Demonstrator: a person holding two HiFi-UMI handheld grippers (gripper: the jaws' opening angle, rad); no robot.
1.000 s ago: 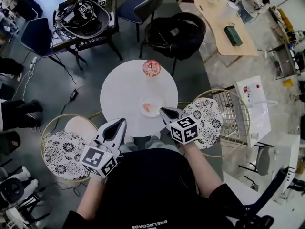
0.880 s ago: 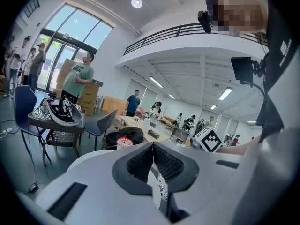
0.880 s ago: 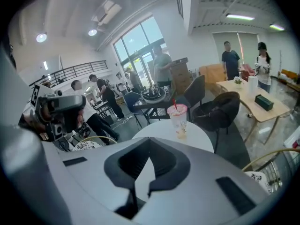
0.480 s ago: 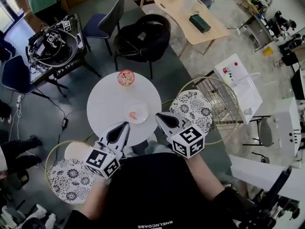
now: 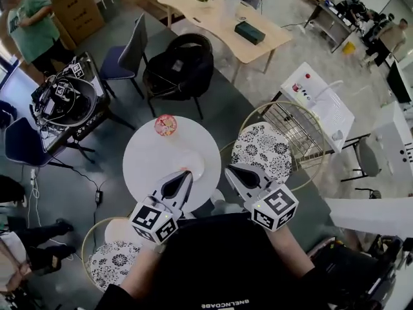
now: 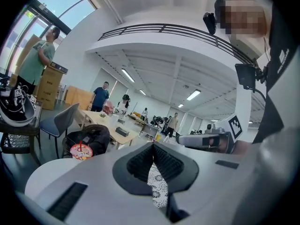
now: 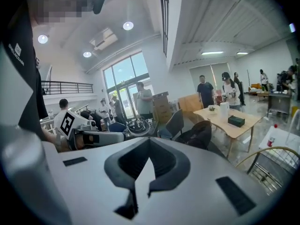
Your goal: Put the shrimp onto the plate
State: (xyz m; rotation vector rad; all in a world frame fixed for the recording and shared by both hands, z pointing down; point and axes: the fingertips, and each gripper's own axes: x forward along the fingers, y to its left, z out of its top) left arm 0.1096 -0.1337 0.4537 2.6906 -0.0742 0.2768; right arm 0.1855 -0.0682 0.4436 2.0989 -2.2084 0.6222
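You had the left gripper and right gripper empty, jaws together on both. They hovered by the round bench's near edge.

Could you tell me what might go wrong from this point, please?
The clear plate lies by the table's near rim, close under the left gripper; a careless swing might nudge it off. The red-lidded cup stands at the far rim and could be knocked too.
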